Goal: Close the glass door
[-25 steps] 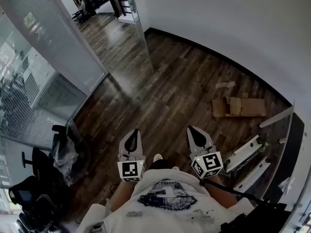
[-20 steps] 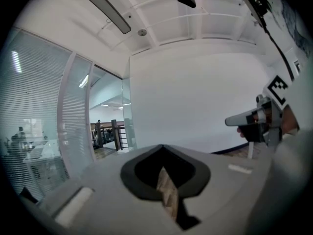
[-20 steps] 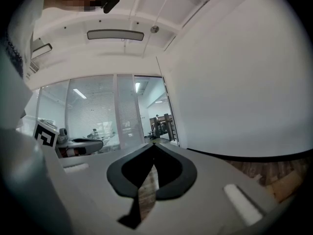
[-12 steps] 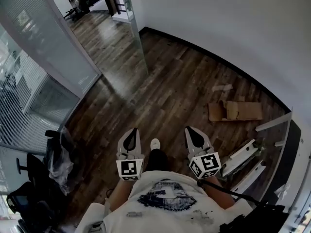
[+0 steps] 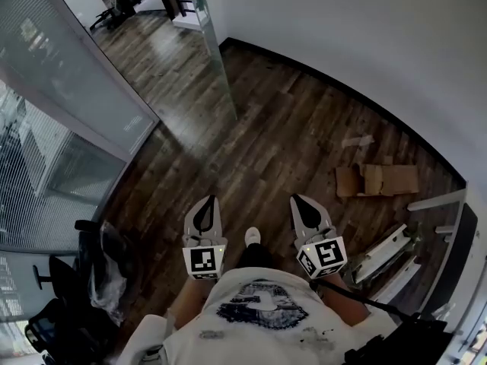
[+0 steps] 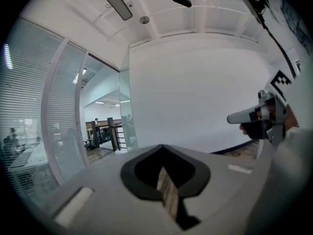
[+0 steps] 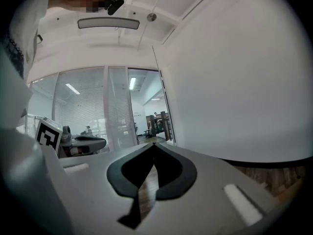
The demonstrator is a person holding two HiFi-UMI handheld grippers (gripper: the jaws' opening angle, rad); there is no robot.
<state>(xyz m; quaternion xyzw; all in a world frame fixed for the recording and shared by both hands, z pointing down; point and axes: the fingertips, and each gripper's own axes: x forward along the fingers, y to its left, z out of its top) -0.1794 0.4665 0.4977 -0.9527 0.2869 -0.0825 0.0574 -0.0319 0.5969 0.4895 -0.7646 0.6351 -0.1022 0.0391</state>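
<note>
Approach stage, I'd say: my left hand-held gripper (image 5: pixel 205 204) is pinched shut on nothing, the tall clear glass door (image 5: pixel 218 63) stands open well ahead by the white wall, and my right hand-held gripper (image 5: pixel 301 202) is closed and empty too. Next I reckon I need to walk into reach and push the leaf round.

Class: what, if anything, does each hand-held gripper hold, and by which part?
Nothing is held. The left hand-held gripper and the right hand-held gripper both have their jaws together and empty, well short of the clear glass door.
</note>
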